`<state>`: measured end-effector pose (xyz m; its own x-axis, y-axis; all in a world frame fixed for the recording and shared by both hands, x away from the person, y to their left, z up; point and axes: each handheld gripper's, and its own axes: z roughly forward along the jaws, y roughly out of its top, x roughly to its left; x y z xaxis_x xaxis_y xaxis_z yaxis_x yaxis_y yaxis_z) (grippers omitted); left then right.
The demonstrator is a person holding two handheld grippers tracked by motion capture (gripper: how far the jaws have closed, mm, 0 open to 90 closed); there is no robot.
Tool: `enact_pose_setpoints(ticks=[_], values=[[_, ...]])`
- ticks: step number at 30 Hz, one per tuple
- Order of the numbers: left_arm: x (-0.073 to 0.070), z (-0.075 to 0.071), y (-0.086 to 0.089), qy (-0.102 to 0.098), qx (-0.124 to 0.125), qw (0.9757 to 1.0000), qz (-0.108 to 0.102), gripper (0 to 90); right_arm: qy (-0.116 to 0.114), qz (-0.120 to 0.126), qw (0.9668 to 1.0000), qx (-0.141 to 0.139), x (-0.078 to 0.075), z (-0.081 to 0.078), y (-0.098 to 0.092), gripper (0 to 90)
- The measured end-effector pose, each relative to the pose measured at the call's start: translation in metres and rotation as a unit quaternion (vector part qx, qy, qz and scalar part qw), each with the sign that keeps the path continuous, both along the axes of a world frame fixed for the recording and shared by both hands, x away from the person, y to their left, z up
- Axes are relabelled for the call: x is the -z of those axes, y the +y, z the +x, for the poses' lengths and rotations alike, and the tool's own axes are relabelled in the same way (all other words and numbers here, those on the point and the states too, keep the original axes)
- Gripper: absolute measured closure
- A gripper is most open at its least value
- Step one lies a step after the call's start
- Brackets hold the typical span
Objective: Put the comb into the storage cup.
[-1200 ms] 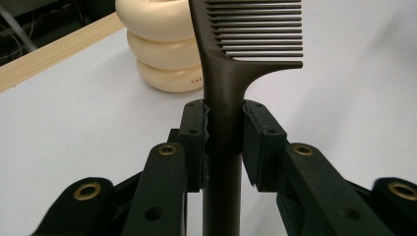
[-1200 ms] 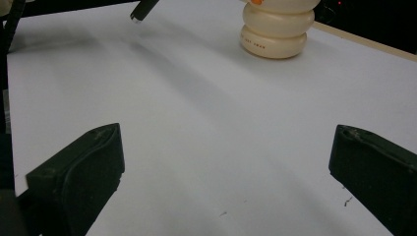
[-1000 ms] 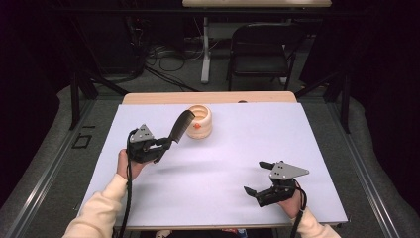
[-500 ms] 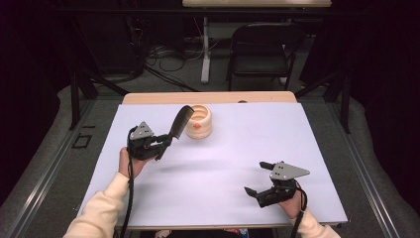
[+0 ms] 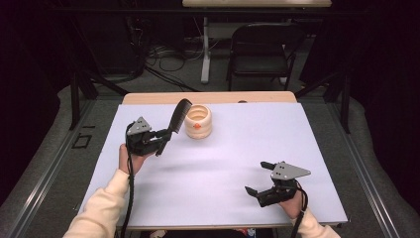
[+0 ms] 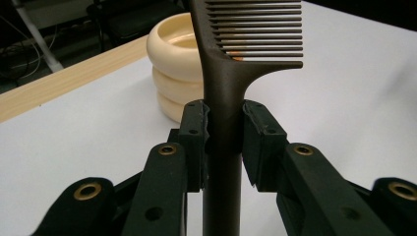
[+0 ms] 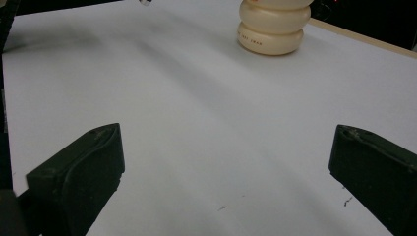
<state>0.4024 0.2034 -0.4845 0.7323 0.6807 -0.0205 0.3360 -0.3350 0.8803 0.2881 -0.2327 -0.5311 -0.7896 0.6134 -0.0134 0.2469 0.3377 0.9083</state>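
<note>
Toward ten o'clock on the white surface (image 5: 223, 163), the left tongs (image 5: 161, 139) are clamped on the handle of a dark comb (image 5: 179, 115), lifted clear of the sheet, with its toothed end slanting up toward one o'clock, close beside the cream ringed holder (image 5: 198, 121). The right tongs (image 5: 257, 177) rest near five o'clock, well apart from the holder, spread wide with nothing between them.

As I judge it, the pickup is done and the carry is most of the way along: the comb is firmly held and its head sits just at the holder's nine o'clock side. What seems left is bringing it over the open top, lowering it in and letting go.

From the high view you get the layout: both hands, the comb's tilt, and an orange mark on the holder's near side. Whether the comb's tip touches the rim cannot be told there. The left gripper view gives the grip itself, both pads pressing the comb (image 6: 223, 98) handle just below the teeth, with the holder (image 6: 179, 64) behind it. The right gripper view shows the holder (image 7: 273, 27) from low down, far off at twelve o'clock past its own gaping jaws.
</note>
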Motion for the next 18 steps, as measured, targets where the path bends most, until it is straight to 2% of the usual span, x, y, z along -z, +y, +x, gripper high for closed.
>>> enact_pose_setpoints(ticks=[11, 18], values=[[-0.010, 0.008, -0.008, -0.011, -0.001, 0.9997, -0.021, 72.3, 0.002, 0.000, 1.0000, 0.000, 0.000, 0.000, 0.000, 0.0], [-0.016, 0.013, -0.012, -0.017, -0.003, 0.9995, -0.027, 72.3, 0.000, 0.000, 1.0000, -0.001, 0.000, -0.001, -0.001, 0.0]])
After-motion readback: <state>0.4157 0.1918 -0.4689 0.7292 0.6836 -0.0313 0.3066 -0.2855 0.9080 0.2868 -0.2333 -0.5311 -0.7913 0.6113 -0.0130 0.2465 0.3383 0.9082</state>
